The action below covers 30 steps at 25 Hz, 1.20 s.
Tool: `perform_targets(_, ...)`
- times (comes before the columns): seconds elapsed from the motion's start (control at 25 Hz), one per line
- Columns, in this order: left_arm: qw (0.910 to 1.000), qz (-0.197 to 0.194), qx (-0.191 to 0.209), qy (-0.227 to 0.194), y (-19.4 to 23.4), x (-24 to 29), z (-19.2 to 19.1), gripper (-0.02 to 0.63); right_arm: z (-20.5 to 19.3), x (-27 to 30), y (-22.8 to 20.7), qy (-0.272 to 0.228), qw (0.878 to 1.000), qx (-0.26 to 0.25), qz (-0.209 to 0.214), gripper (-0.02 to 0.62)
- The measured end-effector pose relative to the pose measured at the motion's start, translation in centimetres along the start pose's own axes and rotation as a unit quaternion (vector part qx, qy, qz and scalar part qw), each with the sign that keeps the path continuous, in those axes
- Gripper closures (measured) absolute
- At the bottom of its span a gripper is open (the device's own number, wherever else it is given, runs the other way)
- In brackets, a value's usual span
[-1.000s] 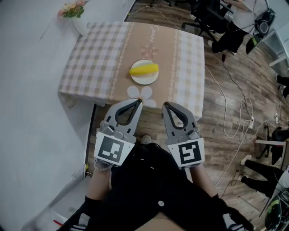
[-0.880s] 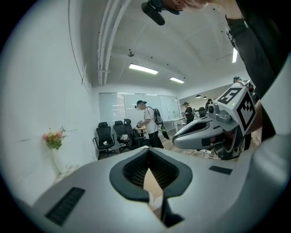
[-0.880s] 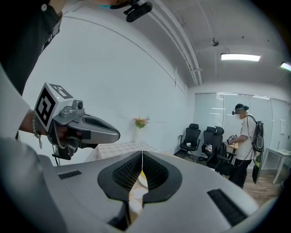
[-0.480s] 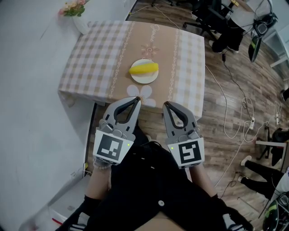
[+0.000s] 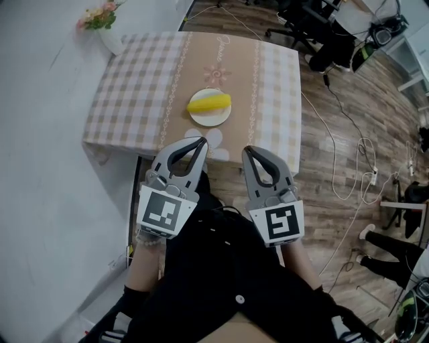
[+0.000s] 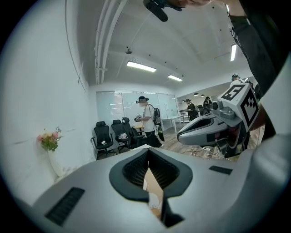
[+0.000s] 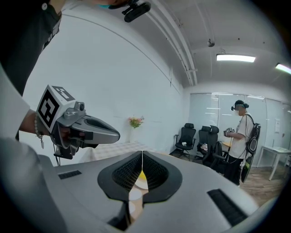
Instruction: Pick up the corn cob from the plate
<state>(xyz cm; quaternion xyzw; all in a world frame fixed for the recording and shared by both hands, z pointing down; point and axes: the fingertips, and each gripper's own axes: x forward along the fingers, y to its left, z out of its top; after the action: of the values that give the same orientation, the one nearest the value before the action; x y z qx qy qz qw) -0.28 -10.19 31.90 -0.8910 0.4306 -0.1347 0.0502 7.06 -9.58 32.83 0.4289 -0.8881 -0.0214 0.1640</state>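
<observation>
Corn cob (image 5: 209, 103), yellow, is laid lengthwise across a small white plate (image 5: 210, 121), its long axis parallel to the near edge of the table (image 5: 127, 94). The plate is set on the brown centre strip of the checked tablecloth (image 5: 144, 74), about midway between the left and right edges and somewhat nearer the near edge than the far one. Nothing else is seen touching the cob.

Both grippers are held just off the near edge, side by side and apart from each other, pointed toward the plate. The left gripper (image 5: 200, 141) is seen with its jaws brought together, tips meeting, and nothing is caught between them. The right gripper (image 5: 246, 151) is likewise closed and empty; in the right gripper view a sliver of the cob is seen only through the gap behind its tips, far beyond them. Neither gripper is in contact with the cob, the plate or the table.

A white vase (image 5: 110, 39) with pink flowers (image 5: 95, 16) is placed at the far left corner of the table, against the white wall. To the right of the table a wooden floor (image 5: 375, 100) is crossed by loose cables (image 5: 333, 167). Black office chairs (image 6: 102, 136) are lined up at the back of the room, and a person (image 6: 148, 120) is seen standing near them.
</observation>
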Motion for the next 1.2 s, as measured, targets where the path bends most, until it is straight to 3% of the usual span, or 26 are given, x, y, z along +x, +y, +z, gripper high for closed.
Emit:
perform_targets(0.44, 0.9996, -0.023, 0.013, 0.007, 1.5, 4.3, -1.2, 0.592, -0.9, 2.6, -2.7, 0.005, 1.0, 0.01, -0.007, 0.554)
perform_targets(1.0, 0.9971, -0.053, 0.016, 0.053, 4.5, 9.5, -5.1, 0.588, -2.1, 6.7, -4.8, 0.029, 0.999, 0.038, -0.023, 0.554)
perform_targets(1.2, 0.9942, -0.077, 0.019, 0.073, 5.0, 11.7, -7.1, 0.516, -2.6, 8.3, -5.4, 0.038, 0.998, 0.047, -0.031, 0.554)
